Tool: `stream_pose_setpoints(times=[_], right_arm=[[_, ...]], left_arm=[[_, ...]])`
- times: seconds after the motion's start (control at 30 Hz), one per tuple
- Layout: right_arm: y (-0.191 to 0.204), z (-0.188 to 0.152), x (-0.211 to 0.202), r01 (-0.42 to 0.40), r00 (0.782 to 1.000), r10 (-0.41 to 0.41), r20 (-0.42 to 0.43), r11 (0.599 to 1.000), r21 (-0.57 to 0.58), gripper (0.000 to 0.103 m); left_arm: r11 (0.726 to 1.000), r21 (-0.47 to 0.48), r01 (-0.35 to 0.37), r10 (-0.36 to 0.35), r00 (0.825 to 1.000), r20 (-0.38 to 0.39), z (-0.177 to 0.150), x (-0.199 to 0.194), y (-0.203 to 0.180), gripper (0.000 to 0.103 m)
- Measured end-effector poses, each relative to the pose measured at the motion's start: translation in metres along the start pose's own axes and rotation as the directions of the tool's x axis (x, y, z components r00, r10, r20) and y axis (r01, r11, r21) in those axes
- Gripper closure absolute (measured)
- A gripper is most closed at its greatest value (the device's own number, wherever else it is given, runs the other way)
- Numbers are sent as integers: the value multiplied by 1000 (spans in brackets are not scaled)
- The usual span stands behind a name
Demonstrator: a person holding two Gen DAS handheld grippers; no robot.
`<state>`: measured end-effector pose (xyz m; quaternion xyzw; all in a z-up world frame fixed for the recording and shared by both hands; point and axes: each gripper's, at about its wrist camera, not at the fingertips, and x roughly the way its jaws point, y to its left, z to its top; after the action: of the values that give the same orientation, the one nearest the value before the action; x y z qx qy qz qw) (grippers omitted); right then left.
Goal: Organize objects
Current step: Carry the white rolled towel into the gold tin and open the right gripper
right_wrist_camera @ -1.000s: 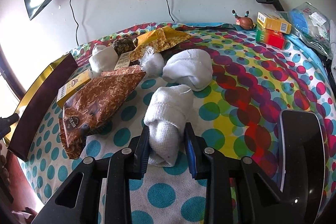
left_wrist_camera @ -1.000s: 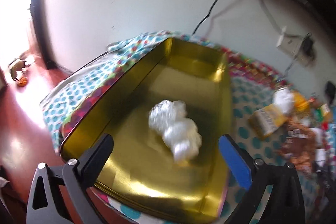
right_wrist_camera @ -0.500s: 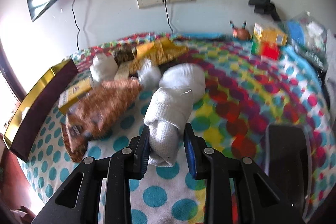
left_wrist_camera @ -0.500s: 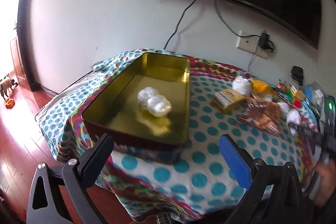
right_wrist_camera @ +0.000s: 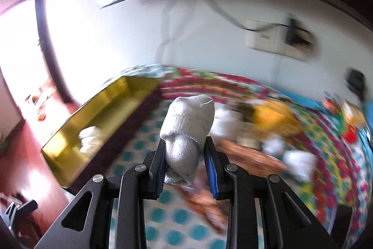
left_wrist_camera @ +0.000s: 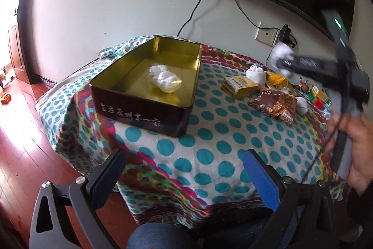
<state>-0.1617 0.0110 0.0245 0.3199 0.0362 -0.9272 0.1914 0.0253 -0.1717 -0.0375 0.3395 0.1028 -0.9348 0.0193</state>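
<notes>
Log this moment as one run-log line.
right tongs: shut on rolled white sock, off the table | left tongs: open, empty | gold rectangular tin: holds white plastic bundle

The tin [left_wrist_camera: 149, 106] is looking like metal, its inside shining a glossy gold and its outer wall showing a smooth dark maroon coat. The sock [right_wrist_camera: 187, 130] is showing a soft, matt white knit with a fine ribbed weave. The cloth [left_wrist_camera: 209, 139] covering the bench is appearing matt and slightly fuzzy, like towelling. The bag [left_wrist_camera: 277, 104] is gleaming as crinkled brown foil, and the box [left_wrist_camera: 237, 86] is looking like printed yellow card. The right claw [right_wrist_camera: 186, 169] is showing matt black plastic arms, bright metal rivets and blue ridged pads [right_wrist_camera: 212, 169]. The floor [left_wrist_camera: 21, 155] is shining as polished reddish wood.
</notes>
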Motion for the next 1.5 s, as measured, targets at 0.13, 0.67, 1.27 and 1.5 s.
stream_pose_setpoints(times=[0.13, 0.67, 1.27, 1.5], right_arm=[[58, 14, 22, -61, 998, 58, -34, 992, -108, 75], [150, 41, 140, -124, 976, 65, -206, 949, -288, 75], [139, 54, 123, -107, 990, 82, -116, 967, -230, 8], [24, 37, 52, 106, 994, -106, 12, 985, -137, 1]], left_arm=[[999, 16, -30, 31, 999, -27, -3, 4, 2, 0], [1000, -19, -17, 15, 996, -84, -5, 25, 24, 0], [1000, -10, 0, 0, 999, -40, -2, 18, 19, 0], [997, 70, 45, -48, 998, 43, 1, 2, -3, 0]])
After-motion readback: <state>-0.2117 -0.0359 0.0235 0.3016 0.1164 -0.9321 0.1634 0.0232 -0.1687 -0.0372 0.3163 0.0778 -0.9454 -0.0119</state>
